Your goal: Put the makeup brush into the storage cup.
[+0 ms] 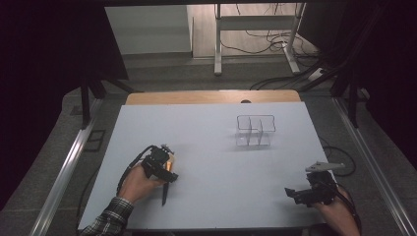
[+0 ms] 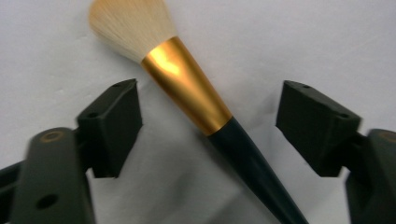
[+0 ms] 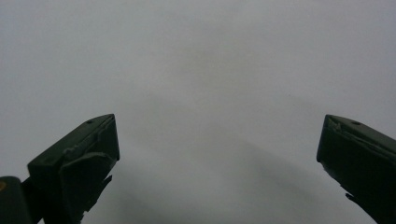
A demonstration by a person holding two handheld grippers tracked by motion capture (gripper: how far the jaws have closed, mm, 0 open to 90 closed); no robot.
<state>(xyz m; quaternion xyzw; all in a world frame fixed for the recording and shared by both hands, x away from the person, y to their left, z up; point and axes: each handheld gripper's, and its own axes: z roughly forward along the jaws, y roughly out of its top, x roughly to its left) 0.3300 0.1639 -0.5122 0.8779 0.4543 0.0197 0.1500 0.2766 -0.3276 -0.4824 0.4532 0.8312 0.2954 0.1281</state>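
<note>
A makeup brush [image 2: 201, 100] with pale bristles, a gold ferrule and a dark handle is seen lying on the white worktop [image 1: 211, 147] between the fingers [image 2: 112, 126] of the left gripper [image 2: 208, 123], which are parted and not touching it. The right gripper [image 3: 217, 149] is held over bare worktop, its fingers spread wide with nothing between them. A clear divided organizer [image 1: 255, 130] stands well apart.

Brush [image 2: 187, 88]: cream bristles, gold ferrule, black handle.

A makeup brush [image 2: 205, 109] lies slantwise on the pale worktop [image 2: 303, 42] between the left hand-held gripper's [image 2: 208, 121] black jaws; neither pad seems to touch it.
</note>
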